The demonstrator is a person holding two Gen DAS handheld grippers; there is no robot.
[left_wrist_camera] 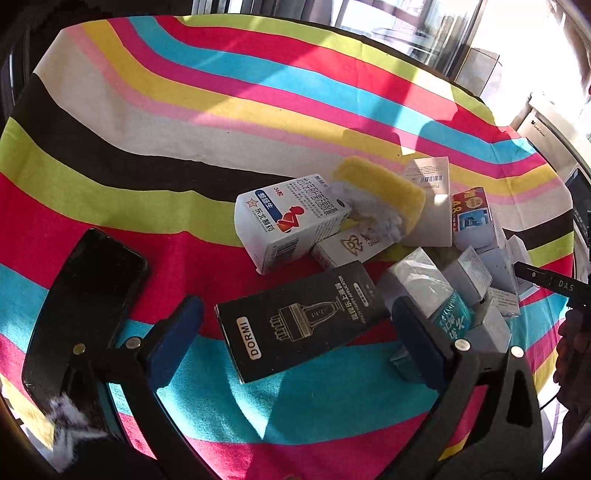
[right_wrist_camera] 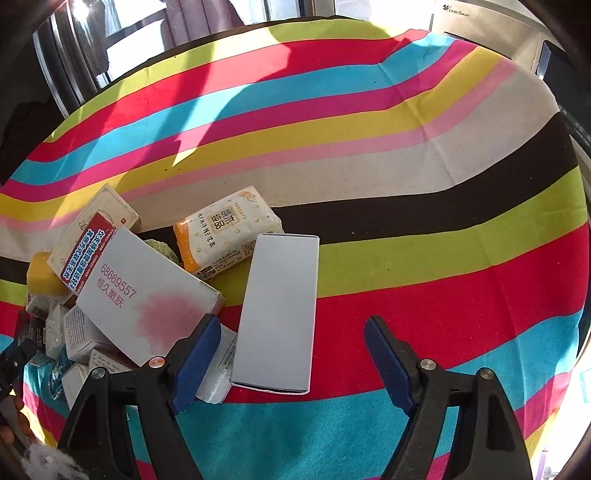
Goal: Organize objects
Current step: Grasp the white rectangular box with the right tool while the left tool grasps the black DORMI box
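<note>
A pile of small boxes lies on a striped cloth. In the left wrist view my left gripper (left_wrist_camera: 299, 343) is open, its blue pads on either side of a black DORMI box (left_wrist_camera: 301, 325) that lies flat. Behind it are a white medicine box (left_wrist_camera: 290, 219), a yellow sponge (left_wrist_camera: 384, 195) and several white boxes (left_wrist_camera: 476, 258). In the right wrist view my right gripper (right_wrist_camera: 291, 360) is open around the near end of a plain white box (right_wrist_camera: 279, 317). To its left lie a white box with a pink blotch (right_wrist_camera: 147, 295) and an orange tissue pack (right_wrist_camera: 225, 232).
A black phone (left_wrist_camera: 85, 295) lies on the cloth at the left. The striped cloth (right_wrist_camera: 406, 184) stretches bare to the far side and right. A washing machine (right_wrist_camera: 480, 33) stands beyond the table edge. The right tool (left_wrist_camera: 550, 284) shows at the pile's right.
</note>
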